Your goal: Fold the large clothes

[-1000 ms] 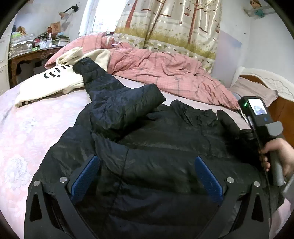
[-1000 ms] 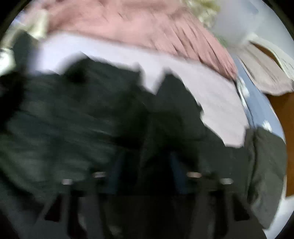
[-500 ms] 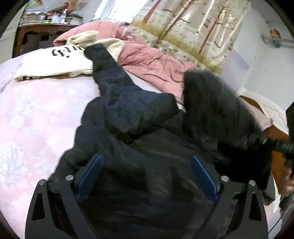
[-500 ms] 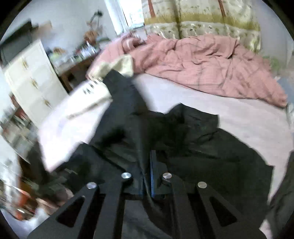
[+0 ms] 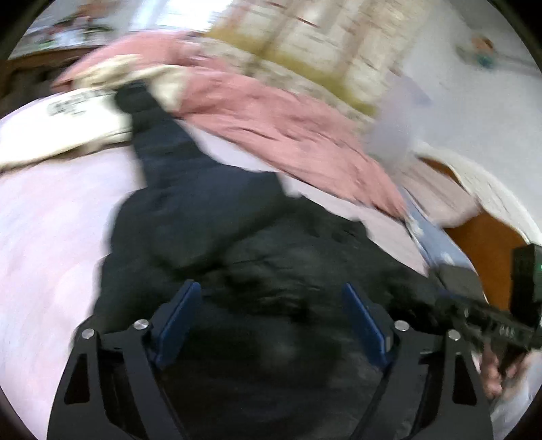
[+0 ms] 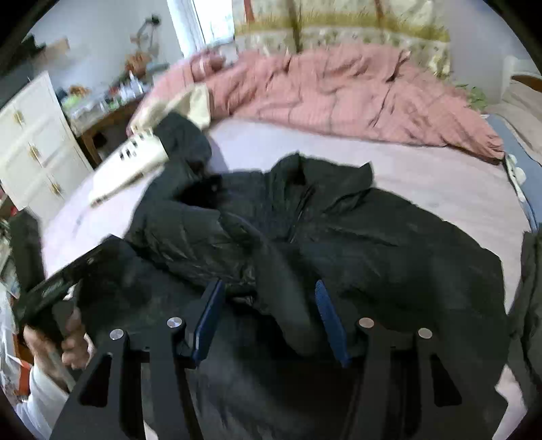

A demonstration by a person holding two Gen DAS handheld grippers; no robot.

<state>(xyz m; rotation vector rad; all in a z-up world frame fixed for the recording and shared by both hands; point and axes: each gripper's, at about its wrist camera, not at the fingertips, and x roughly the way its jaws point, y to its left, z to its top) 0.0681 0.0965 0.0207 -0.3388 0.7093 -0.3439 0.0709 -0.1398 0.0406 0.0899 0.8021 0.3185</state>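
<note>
Tilting downward over the black jacket [image 6: 389, 243], both tongs [image 5: 271, 321] [image 6: 267, 318] gape, left narrowing, right just released.

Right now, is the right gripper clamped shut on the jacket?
No. In the right wrist view the right gripper has just been opening; a fold of the jacket lies between the blue pads, which stand apart.

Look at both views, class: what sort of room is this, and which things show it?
Most likely a bedroom. A wide bed fills the view, with a rumpled pink quilt along its far side, a curtain behind it, and a white dresser beside it.
</note>
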